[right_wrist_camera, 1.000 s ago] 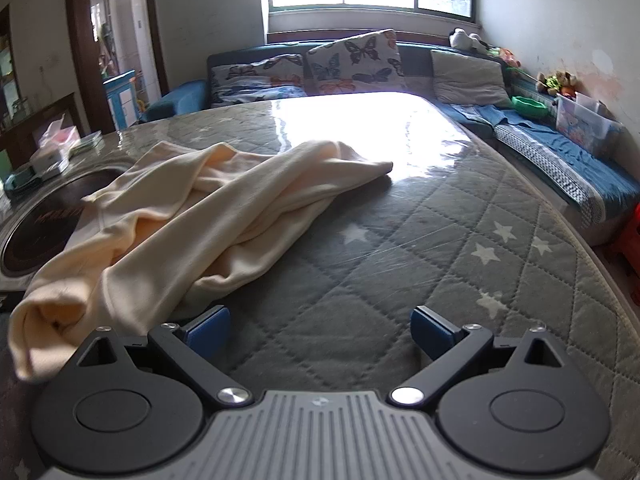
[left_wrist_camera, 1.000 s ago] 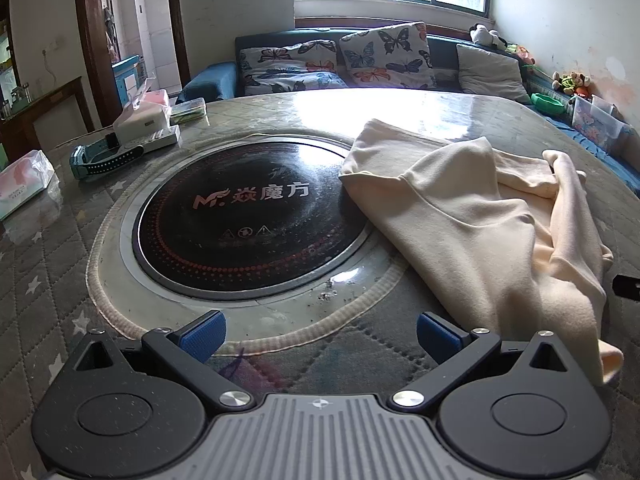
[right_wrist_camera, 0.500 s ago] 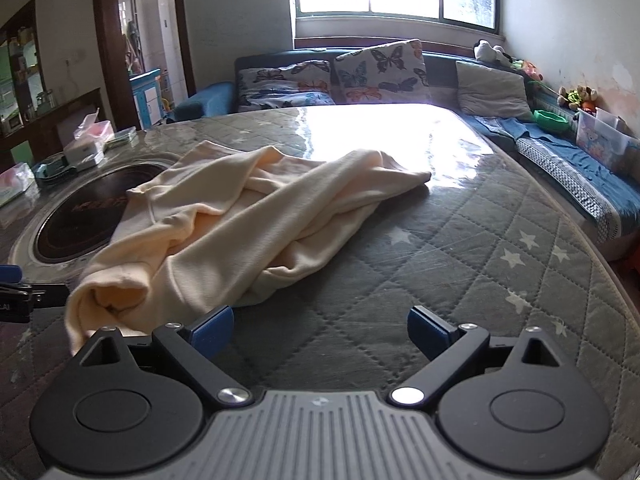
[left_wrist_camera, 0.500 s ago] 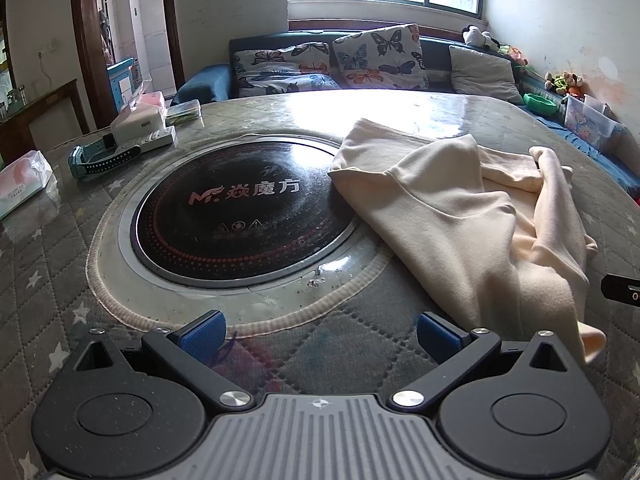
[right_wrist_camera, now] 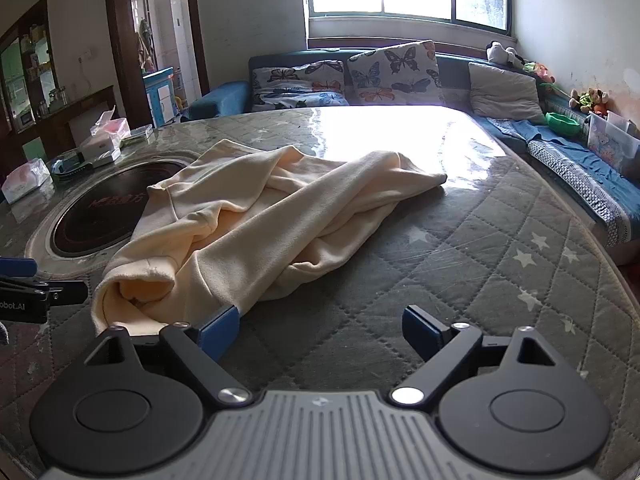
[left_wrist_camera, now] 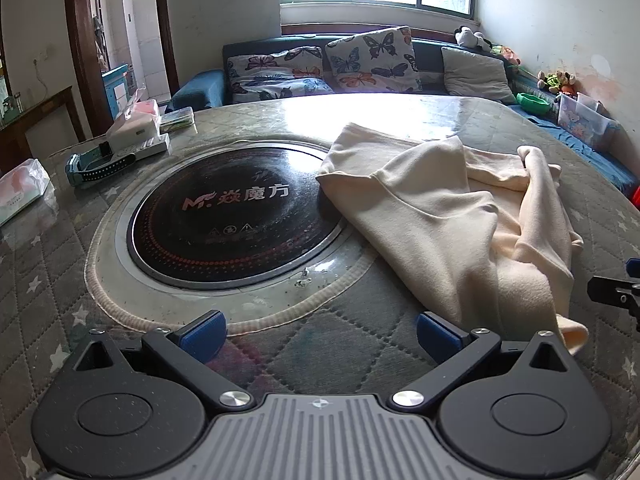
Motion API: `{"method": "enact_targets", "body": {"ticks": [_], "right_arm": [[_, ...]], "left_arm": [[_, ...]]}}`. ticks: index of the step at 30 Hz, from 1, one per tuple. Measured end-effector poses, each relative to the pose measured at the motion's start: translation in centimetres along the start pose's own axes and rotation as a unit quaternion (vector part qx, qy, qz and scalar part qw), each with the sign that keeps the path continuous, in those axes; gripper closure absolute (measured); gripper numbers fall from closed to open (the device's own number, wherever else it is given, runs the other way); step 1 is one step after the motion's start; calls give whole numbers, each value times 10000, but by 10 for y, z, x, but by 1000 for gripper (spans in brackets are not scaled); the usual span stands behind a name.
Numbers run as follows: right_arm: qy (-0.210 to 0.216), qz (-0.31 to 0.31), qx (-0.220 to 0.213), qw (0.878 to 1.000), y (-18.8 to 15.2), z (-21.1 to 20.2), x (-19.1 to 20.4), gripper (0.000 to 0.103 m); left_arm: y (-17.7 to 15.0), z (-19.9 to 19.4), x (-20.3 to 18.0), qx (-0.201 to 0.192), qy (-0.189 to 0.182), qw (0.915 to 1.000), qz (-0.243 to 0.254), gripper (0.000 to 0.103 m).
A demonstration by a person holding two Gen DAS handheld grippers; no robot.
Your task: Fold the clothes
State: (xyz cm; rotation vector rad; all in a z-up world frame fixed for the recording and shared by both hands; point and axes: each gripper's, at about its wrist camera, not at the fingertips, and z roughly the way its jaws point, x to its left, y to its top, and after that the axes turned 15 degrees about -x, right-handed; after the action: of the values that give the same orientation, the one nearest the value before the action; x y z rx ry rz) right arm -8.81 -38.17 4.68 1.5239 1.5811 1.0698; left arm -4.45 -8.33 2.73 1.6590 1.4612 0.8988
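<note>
A cream garment (left_wrist_camera: pixel 448 216) lies crumpled on the quilted table, its left edge over the black round hob (left_wrist_camera: pixel 232 216). In the right wrist view the garment (right_wrist_camera: pixel 260 216) stretches from the hob toward the middle of the table, with a cuff opening nearest me. My left gripper (left_wrist_camera: pixel 320 332) is open and empty, low over the table in front of the hob, left of the garment's near end. My right gripper (right_wrist_camera: pixel 320 328) is open and empty, its left finger beside the garment's near edge. Each gripper shows at the edge of the other's view.
Tissue packs (left_wrist_camera: pixel 24 192), a white box (left_wrist_camera: pixel 134 132) and a blue strap device (left_wrist_camera: pixel 96 168) sit at the table's left. A sofa with butterfly cushions (right_wrist_camera: pixel 384 72) runs behind the table and along the right. A quilted star-pattern cover (right_wrist_camera: pixel 500 264) spans the table.
Both grippers have drawn back and turned slightly; the right view has swung left, bringing more of the garment and the left gripper into sight. The garment has not moved.
</note>
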Motion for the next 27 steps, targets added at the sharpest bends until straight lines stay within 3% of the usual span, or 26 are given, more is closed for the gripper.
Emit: {"method": "enact_targets", "body": {"ticks": [18,27], "right_arm": [[105,-34,58,9999,2,10,3,18],[144,-74,103,9998,8,20,1,23]], "left_arm": [[7,10,-10,-6,-158,9998,104,0],[27,19,-16,-229,-200,9993,229,0]]}}
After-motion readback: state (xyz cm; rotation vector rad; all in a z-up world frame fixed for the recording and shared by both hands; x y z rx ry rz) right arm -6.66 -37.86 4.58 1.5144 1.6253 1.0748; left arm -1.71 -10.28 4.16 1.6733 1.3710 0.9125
